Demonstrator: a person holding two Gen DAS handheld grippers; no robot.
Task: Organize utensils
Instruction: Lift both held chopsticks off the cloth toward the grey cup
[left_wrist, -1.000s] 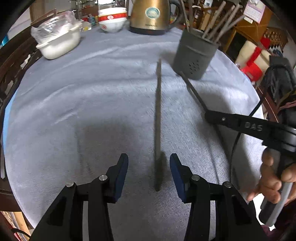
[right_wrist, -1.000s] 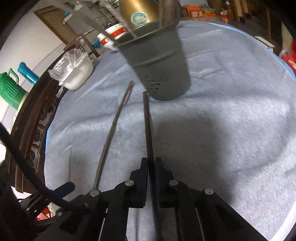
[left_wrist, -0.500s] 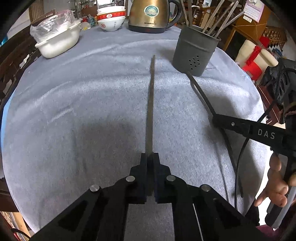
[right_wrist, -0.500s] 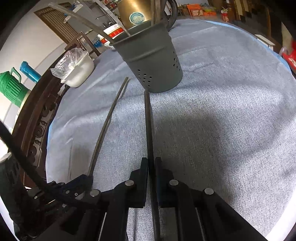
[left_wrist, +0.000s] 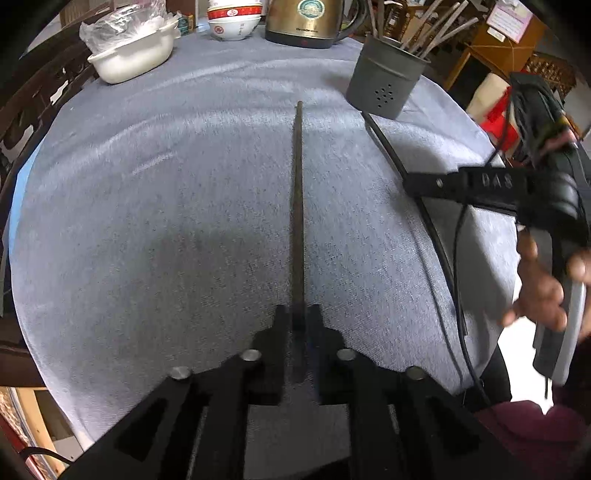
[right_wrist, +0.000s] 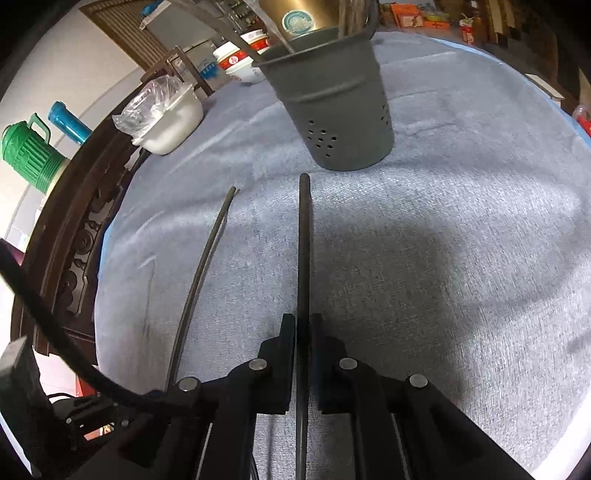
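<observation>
My left gripper (left_wrist: 298, 314) is shut on a dark chopstick (left_wrist: 297, 206) that points away toward the far side of the table. My right gripper (right_wrist: 303, 323) is shut on a second dark chopstick (right_wrist: 304, 251), its tip just short of the grey perforated utensil holder (right_wrist: 340, 107). The holder also shows in the left wrist view (left_wrist: 386, 83) with several chopsticks standing in it. The right gripper appears in the left wrist view (left_wrist: 417, 182), and the left-held chopstick in the right wrist view (right_wrist: 201, 273).
A round table under a grey cloth (left_wrist: 184, 184) carries a white dish with plastic wrap (left_wrist: 133, 55), stacked bowls (left_wrist: 232, 20) and a gold kettle (left_wrist: 306, 20) at the far edge. Green and blue flasks (right_wrist: 33, 147) stand beyond the table.
My left gripper closed on the chopstick that lay on the cloth and lifted it slightly. My right gripper, still shut on its chopstick, drew back a little from the holder.
</observation>
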